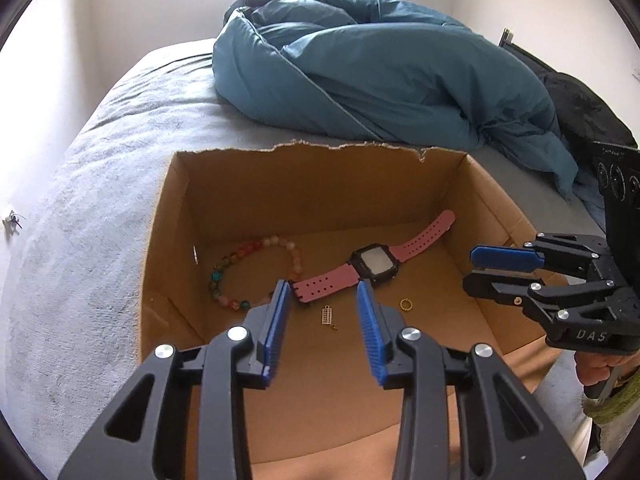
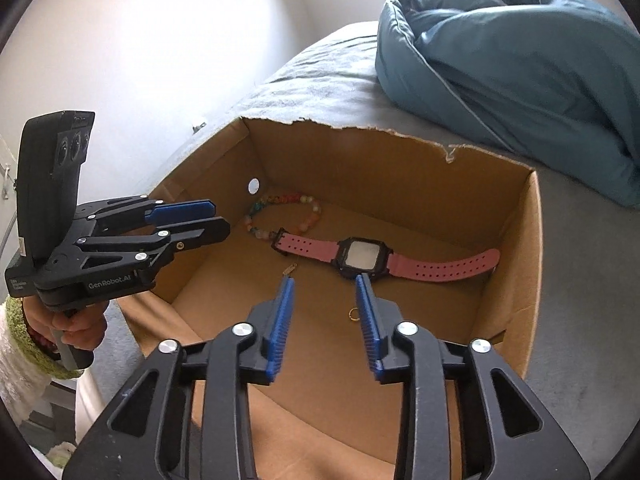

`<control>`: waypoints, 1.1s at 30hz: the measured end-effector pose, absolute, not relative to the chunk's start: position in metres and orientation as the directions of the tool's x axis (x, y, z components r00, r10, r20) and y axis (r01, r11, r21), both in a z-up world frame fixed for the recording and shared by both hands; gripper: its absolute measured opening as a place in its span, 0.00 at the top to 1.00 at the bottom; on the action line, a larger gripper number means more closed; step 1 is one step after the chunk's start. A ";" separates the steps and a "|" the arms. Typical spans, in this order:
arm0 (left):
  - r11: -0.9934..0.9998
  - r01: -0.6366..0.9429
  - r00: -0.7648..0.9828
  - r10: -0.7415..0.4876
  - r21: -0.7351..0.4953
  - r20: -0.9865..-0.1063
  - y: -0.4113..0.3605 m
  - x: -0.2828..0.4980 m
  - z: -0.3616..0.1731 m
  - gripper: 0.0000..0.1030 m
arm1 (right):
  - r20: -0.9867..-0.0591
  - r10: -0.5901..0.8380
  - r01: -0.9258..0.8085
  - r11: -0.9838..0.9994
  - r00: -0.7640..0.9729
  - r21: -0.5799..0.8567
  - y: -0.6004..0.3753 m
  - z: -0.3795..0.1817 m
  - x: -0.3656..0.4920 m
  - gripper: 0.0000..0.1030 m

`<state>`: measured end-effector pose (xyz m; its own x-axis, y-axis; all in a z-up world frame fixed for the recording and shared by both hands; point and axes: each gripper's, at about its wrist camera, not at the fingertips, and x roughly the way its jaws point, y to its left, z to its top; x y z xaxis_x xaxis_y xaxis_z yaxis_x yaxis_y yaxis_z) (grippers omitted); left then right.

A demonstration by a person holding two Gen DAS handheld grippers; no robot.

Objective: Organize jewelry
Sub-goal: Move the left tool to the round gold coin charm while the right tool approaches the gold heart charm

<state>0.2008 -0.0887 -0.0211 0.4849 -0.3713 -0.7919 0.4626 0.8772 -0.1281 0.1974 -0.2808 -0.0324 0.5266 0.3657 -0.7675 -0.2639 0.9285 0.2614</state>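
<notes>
An open cardboard box (image 1: 320, 184) (image 2: 516, 240) stands on the bed. On its floor lie a pink-strapped watch (image 1: 374, 266) (image 2: 362, 258), a coloured bead bracelet (image 1: 224, 276) (image 2: 280, 204), a small gold pendant (image 1: 327, 316) (image 2: 290, 269) and a gold ring (image 1: 405, 304) (image 2: 353, 313). My left gripper (image 1: 323, 286) (image 2: 220, 220) is open and empty above the box's near side, over the pendant. My right gripper (image 2: 325, 282) (image 1: 472, 268) is open and empty over the box's right part, near the ring and watch.
A rumpled blue duvet (image 1: 380, 68) (image 2: 520, 52) lies behind the box on the grey bedsheet (image 1: 80, 240). A dark bag (image 1: 580, 104) sits at the far right. White walls bound the bed on the left.
</notes>
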 end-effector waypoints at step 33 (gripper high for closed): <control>0.781 0.620 0.533 -0.493 -0.080 -0.687 -0.073 -0.001 -0.046 0.65 | -0.707 0.288 -0.281 0.951 0.646 0.131 -0.309 -0.048 0.011 0.56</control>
<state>-0.0009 -0.0726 -0.0459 0.5331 -0.4934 -0.6873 0.6199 0.7806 -0.0796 0.0112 -0.3093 -0.0480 0.6460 0.2884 -0.7068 -0.2811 0.9507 0.1310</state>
